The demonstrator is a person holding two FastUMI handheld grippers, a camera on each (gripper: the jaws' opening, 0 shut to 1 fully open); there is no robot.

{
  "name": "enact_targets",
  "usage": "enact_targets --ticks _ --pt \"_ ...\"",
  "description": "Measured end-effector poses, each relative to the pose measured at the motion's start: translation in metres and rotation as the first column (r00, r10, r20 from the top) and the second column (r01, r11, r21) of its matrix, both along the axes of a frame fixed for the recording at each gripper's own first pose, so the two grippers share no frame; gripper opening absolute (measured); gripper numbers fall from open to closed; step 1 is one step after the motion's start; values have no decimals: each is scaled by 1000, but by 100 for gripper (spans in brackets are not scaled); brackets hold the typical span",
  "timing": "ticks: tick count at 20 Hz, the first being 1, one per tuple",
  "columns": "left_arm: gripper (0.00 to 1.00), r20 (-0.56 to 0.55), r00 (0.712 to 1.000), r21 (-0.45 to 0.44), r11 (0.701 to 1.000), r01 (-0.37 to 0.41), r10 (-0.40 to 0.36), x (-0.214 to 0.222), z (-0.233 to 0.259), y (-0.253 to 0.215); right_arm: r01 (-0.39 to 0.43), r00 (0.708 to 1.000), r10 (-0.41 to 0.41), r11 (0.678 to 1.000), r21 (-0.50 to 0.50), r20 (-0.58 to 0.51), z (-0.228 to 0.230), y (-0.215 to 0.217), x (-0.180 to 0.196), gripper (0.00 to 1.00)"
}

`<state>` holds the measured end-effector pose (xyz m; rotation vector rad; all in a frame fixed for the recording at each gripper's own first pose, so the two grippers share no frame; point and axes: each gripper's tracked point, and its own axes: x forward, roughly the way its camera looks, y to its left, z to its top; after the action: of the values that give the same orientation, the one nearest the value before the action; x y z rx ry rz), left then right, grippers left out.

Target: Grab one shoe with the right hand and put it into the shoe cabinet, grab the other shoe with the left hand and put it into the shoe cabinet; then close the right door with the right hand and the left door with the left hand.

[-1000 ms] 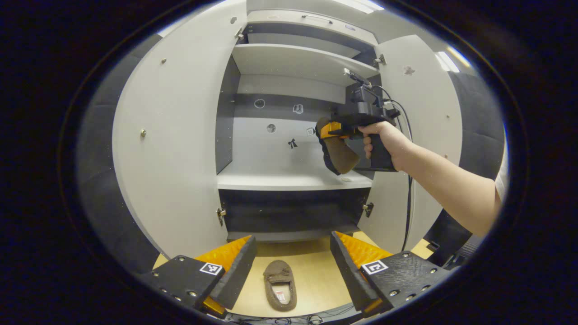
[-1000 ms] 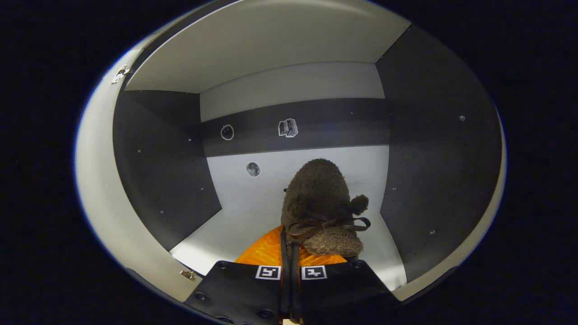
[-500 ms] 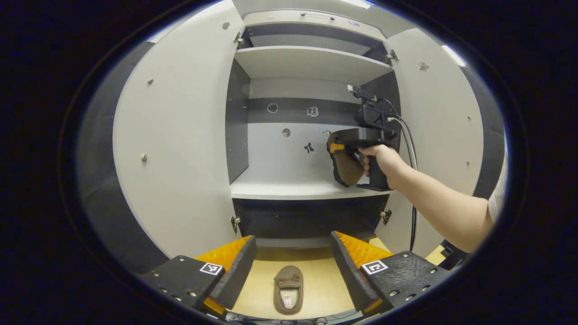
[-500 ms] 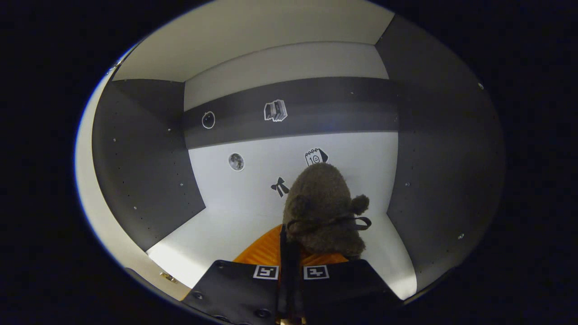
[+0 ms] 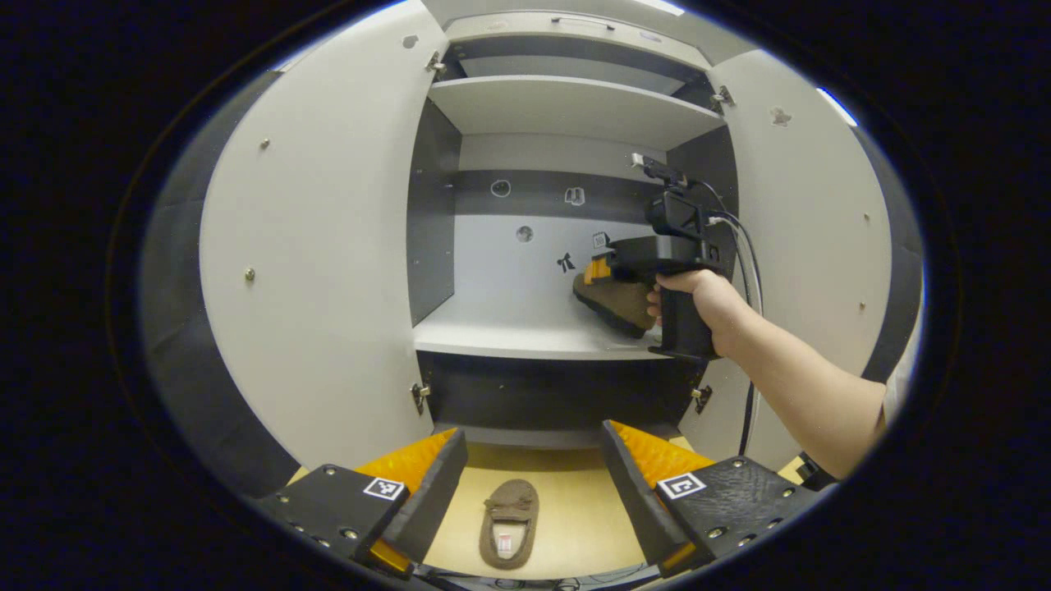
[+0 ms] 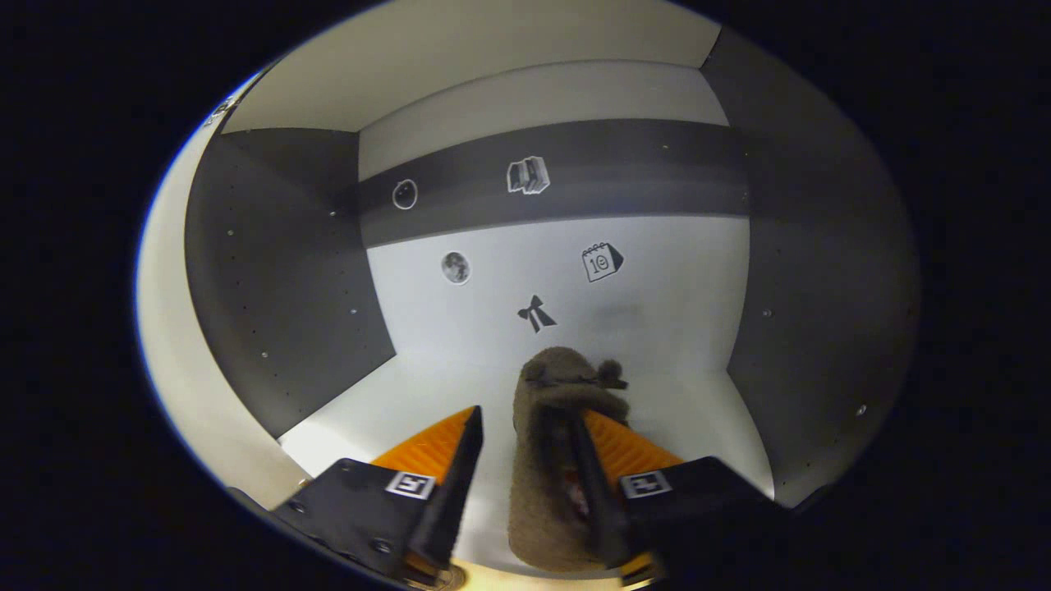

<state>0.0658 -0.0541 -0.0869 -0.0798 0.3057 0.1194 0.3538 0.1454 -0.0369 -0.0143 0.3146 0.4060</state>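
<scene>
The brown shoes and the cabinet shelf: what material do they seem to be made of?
The shoe on the shelf and the shoe on the floor look like soft, fuzzy fleece or plush: the nap is curly and matte. The cabinet shelf seems smooth laminated board, pale and matte, with a soft sheen.

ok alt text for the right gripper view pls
The right tongs stand open over a brown fuzzy slipper lying on the pale shelf inside the shoe cabinet. Small stickers, including a bow and a calendar, dot the back wall.
</scene>
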Motion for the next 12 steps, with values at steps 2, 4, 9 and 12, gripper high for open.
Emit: enact_targets --ticks 2,4,9,12 --pt "95 -3 1000 -5 1000 0 0 -2 -2 0 3 1000 -2 1000 -24 26 7 -1 -8 99" --pt "95 -4 1000 3 1000 -8 8 -5 -4 4 -11 1000 11 1000 -15 22 16 2 -25 98" --pt "95 -10 1000 63 998 -1 2 -4 -14 34 -20 995 18 1000 21 102 48 -2 -69 98" --pt "95 -51 997 70 996 59 -55 -4 -34 44 29 983 -31 1000 11 182 54 -16 -97 98"
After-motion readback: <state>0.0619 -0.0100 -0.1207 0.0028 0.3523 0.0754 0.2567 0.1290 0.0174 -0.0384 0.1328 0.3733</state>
